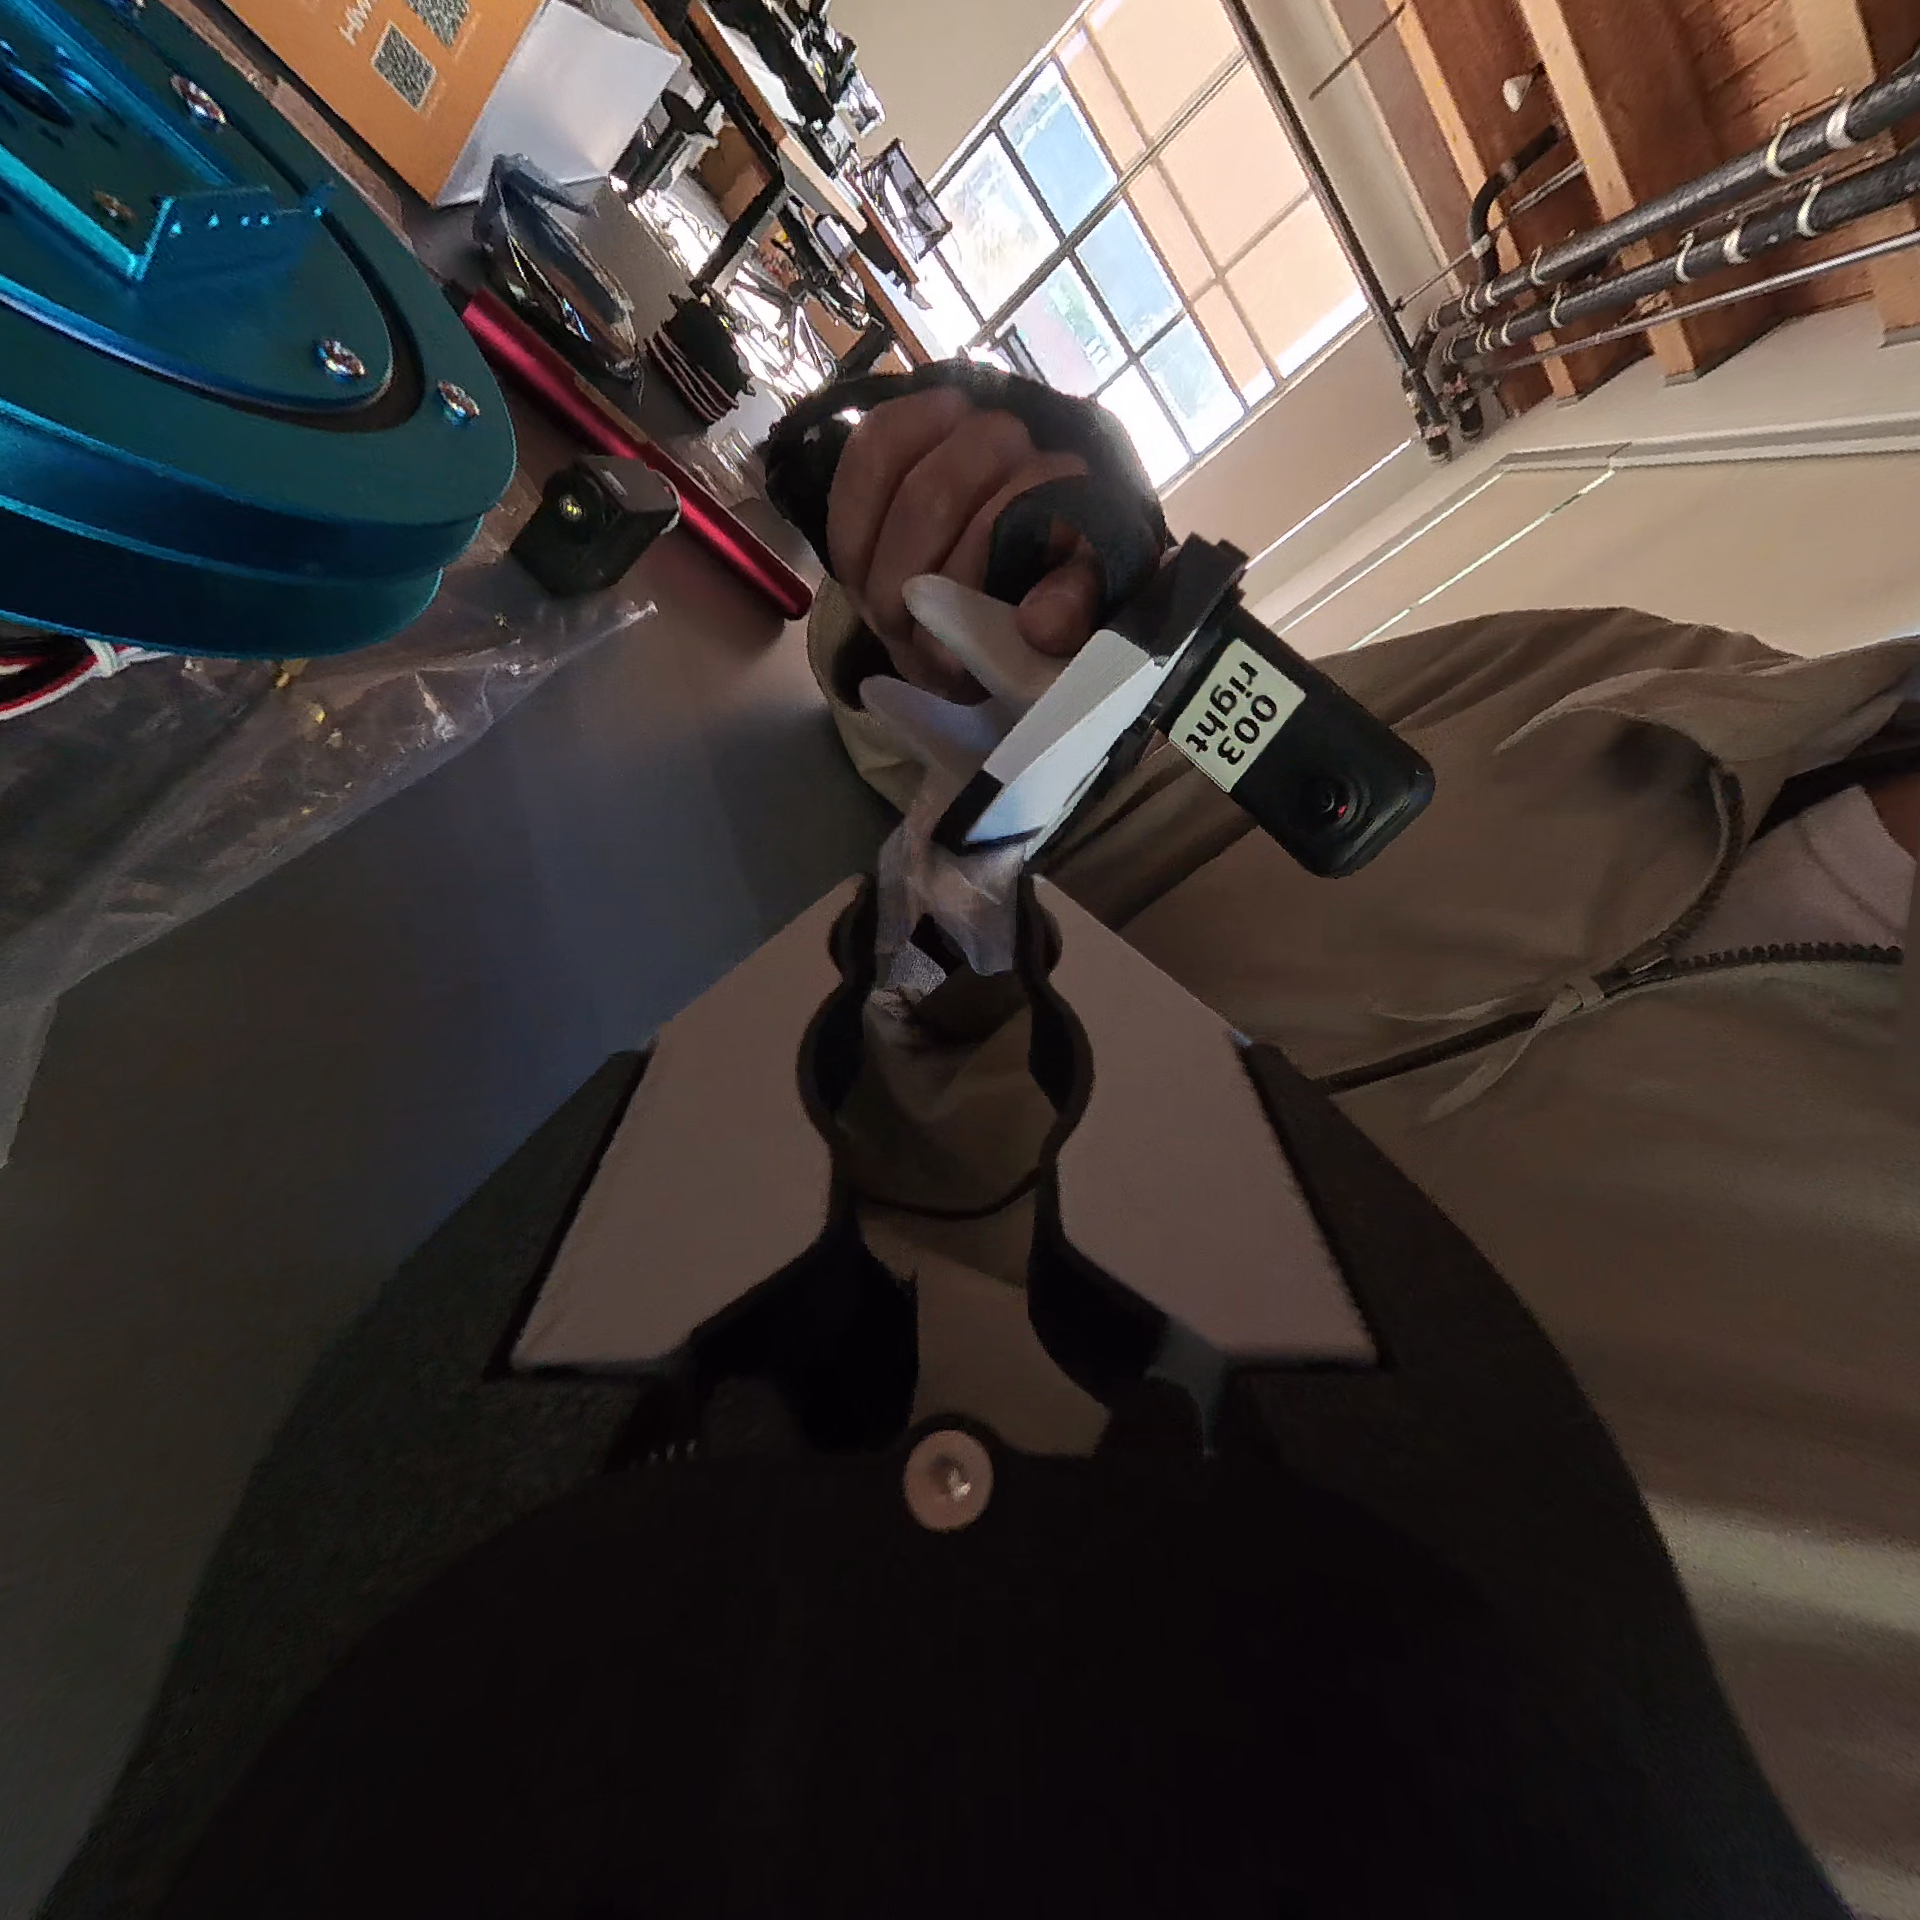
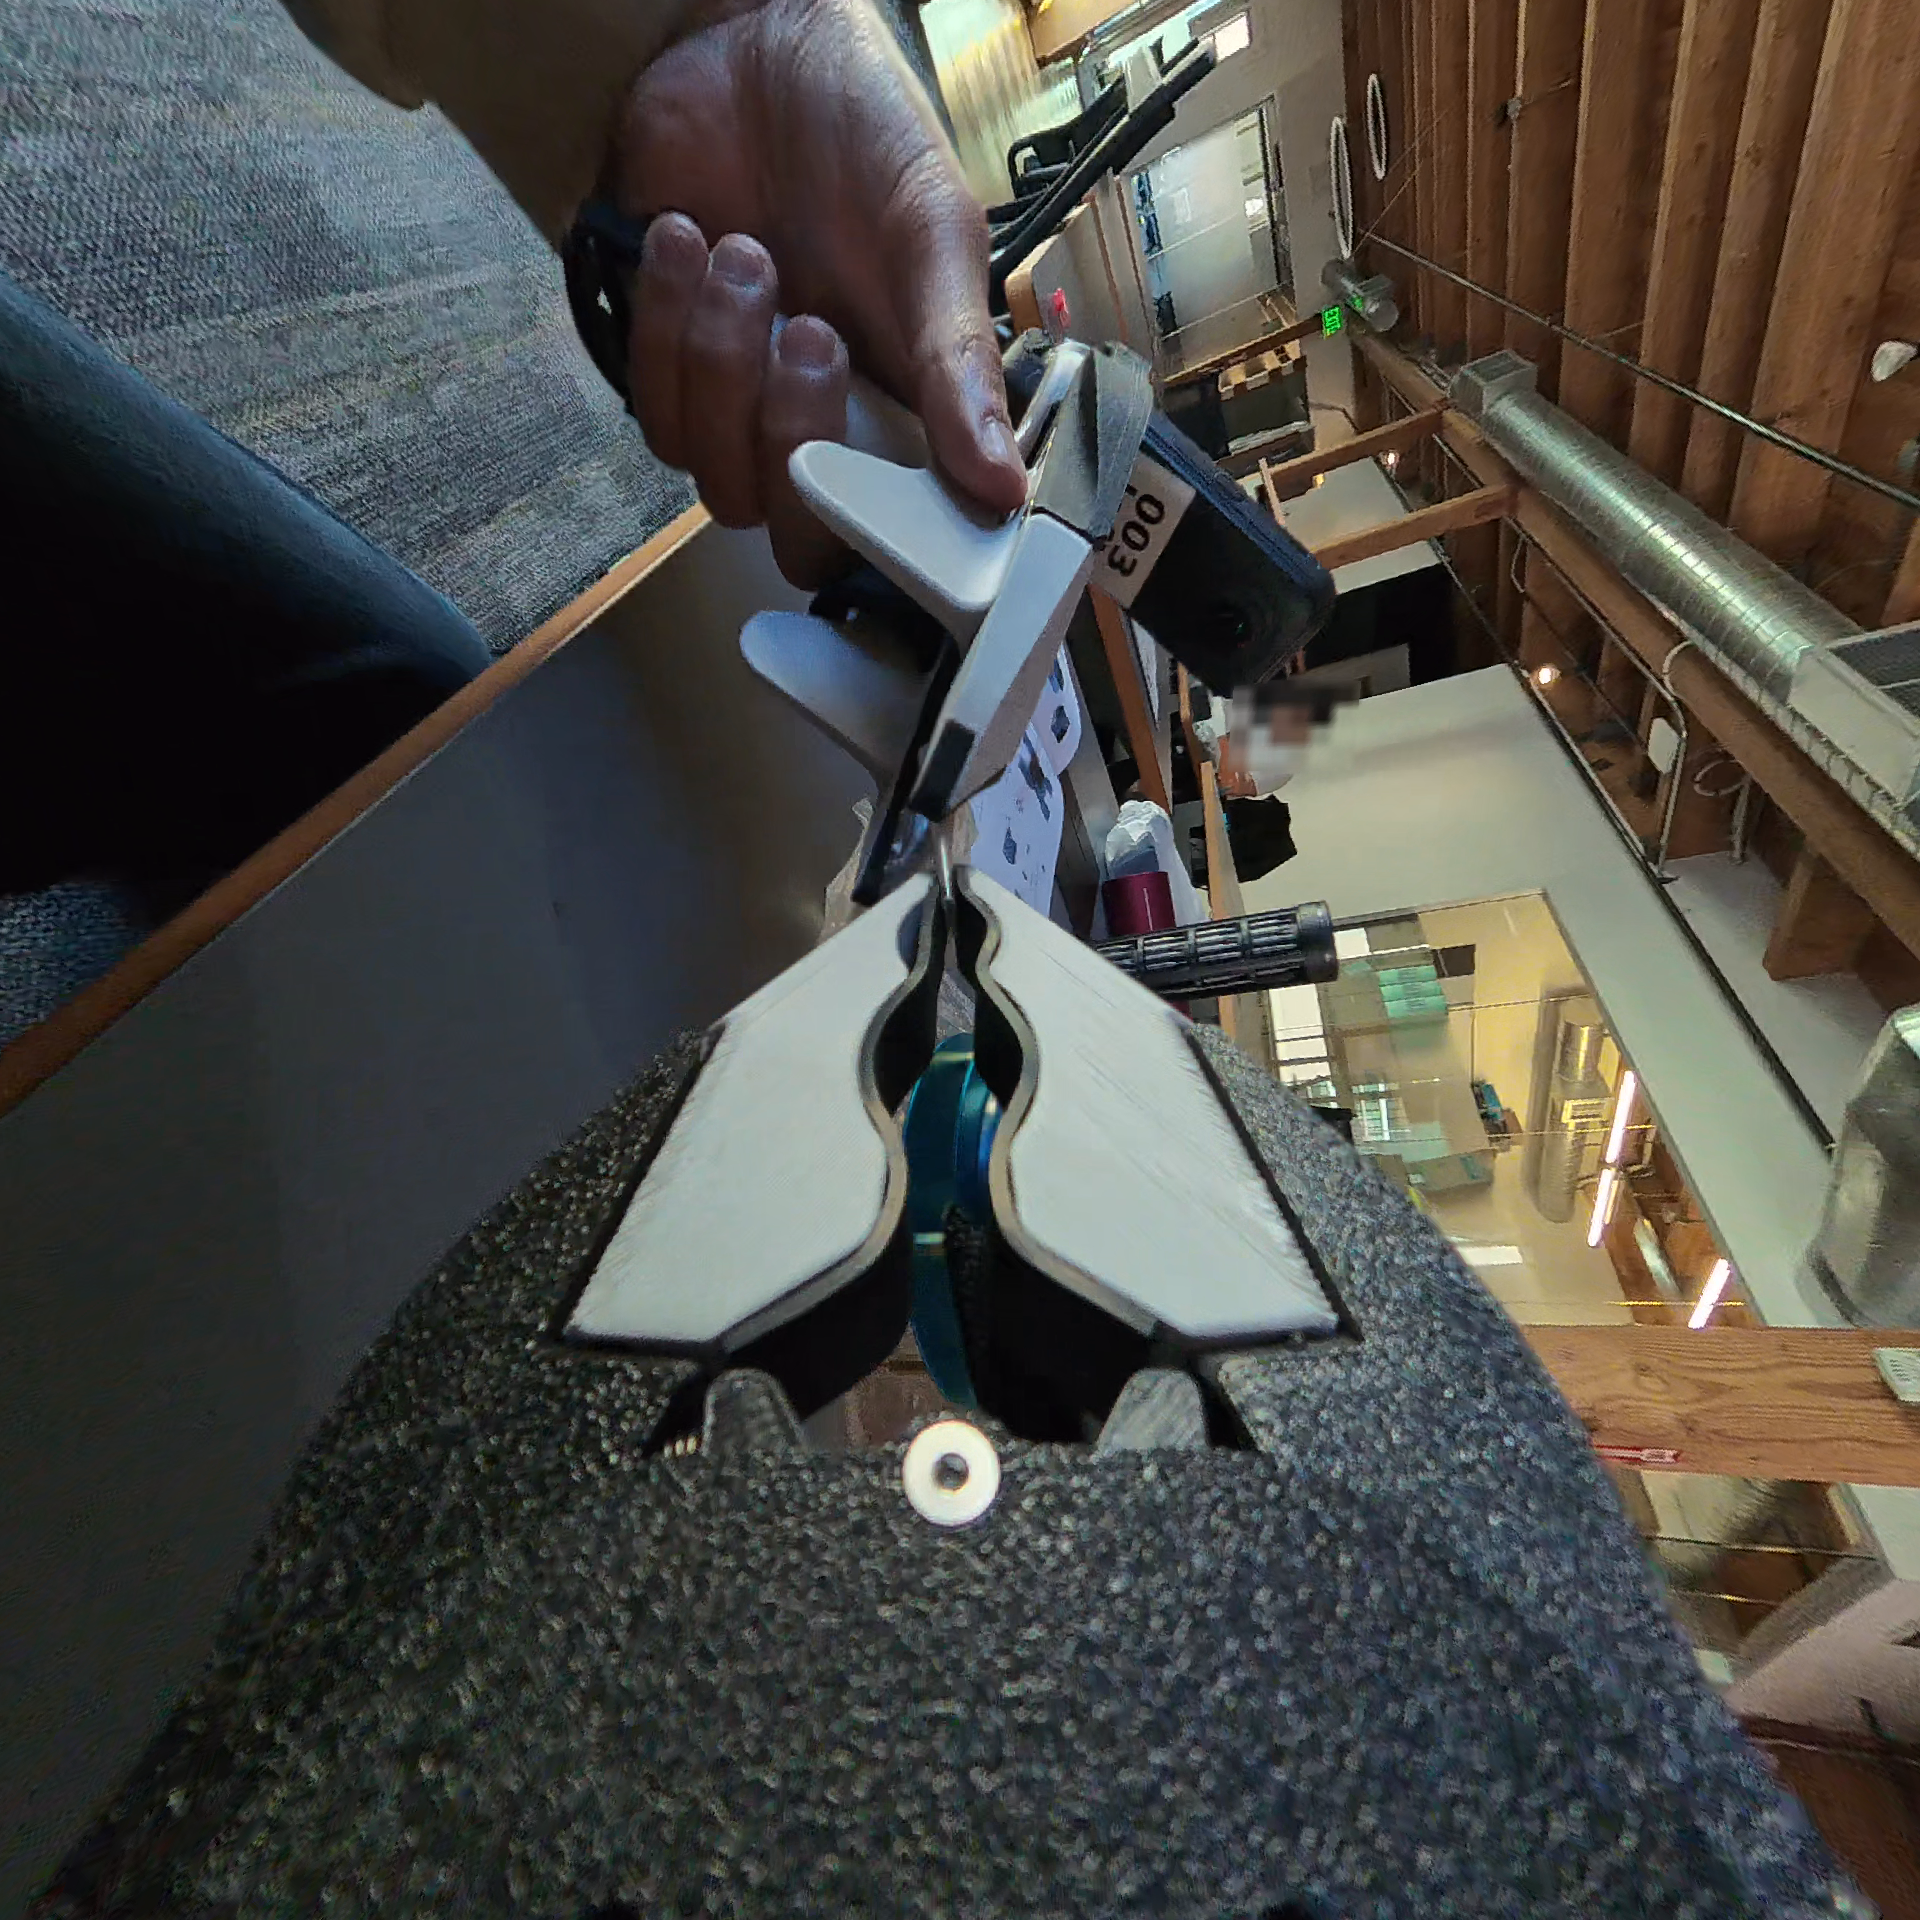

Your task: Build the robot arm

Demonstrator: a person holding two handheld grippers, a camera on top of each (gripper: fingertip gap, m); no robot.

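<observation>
A small crumpled clear plastic bag [image 1: 940,914] hangs in the air between the two grippers, which meet tip to tip above the grey table [image 1: 416,1018]. My left gripper [image 1: 951,888] has its jaws a little apart with the bunched plastic filling the gap between them. My right gripper [image 2: 945,883] is nearly closed, pinching a thin edge of the bag [image 2: 945,860]. In the left wrist view the right gripper [image 1: 971,826] comes in from above. In the right wrist view the left gripper [image 2: 914,821] does the same. A hand [image 2: 810,208] holds it.
A teal round metal assembly [image 1: 208,364] stands on the table at the left; it also shows between my right fingers [image 2: 940,1143]. Near it lie a clear plastic sheet [image 1: 260,748], a small black cube [image 1: 592,525] and a red cylinder [image 1: 644,468]. A black ribbed grip [image 2: 1216,951] lies beyond. It is some 15 centimeters from my left tips to the small black cube [image 1: 592,525].
</observation>
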